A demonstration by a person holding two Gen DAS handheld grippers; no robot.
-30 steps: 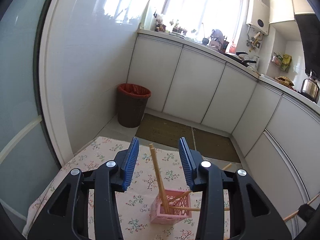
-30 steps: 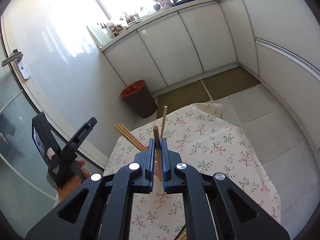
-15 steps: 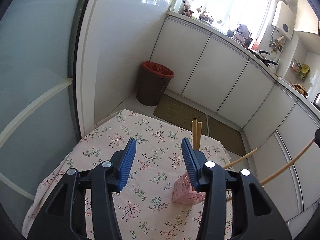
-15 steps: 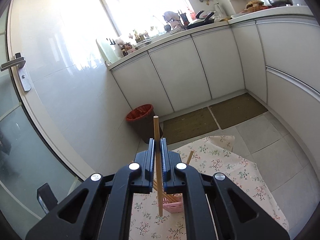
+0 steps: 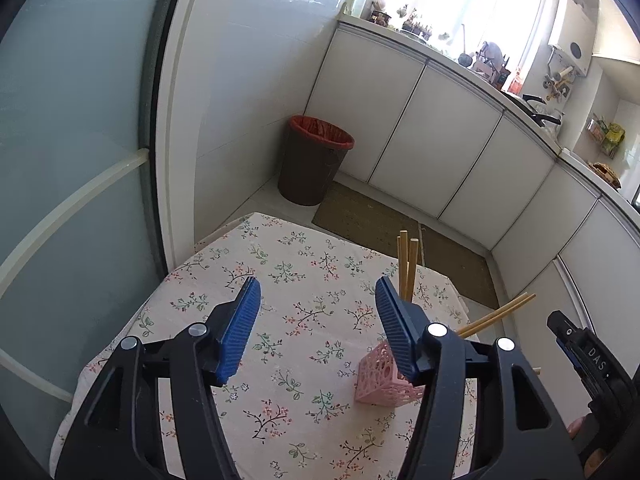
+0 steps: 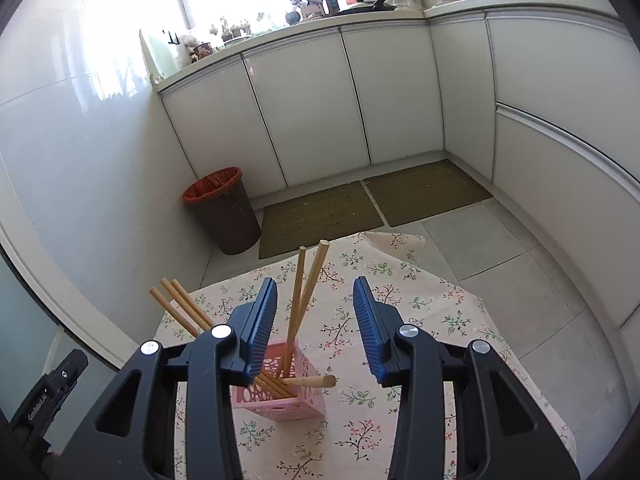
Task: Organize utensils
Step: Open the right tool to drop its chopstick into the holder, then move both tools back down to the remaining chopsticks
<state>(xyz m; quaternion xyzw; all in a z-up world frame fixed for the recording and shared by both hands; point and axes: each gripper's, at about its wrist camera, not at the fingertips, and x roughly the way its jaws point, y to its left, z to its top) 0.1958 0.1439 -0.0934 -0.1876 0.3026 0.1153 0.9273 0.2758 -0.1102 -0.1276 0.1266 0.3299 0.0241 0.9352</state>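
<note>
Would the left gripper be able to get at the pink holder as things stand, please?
Probably yes. The left gripper is opening with nothing between its jaws, and the holder stands just ahead to its right on bare cloth. The leaning chopsticks might brush a finger.

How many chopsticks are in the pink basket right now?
5 show in the right wrist view: two chopsticks lean left out of the pink basket, two stand nearly upright, and one lies across its rim pointing right. More may be hidden behind the fingers.
</note>
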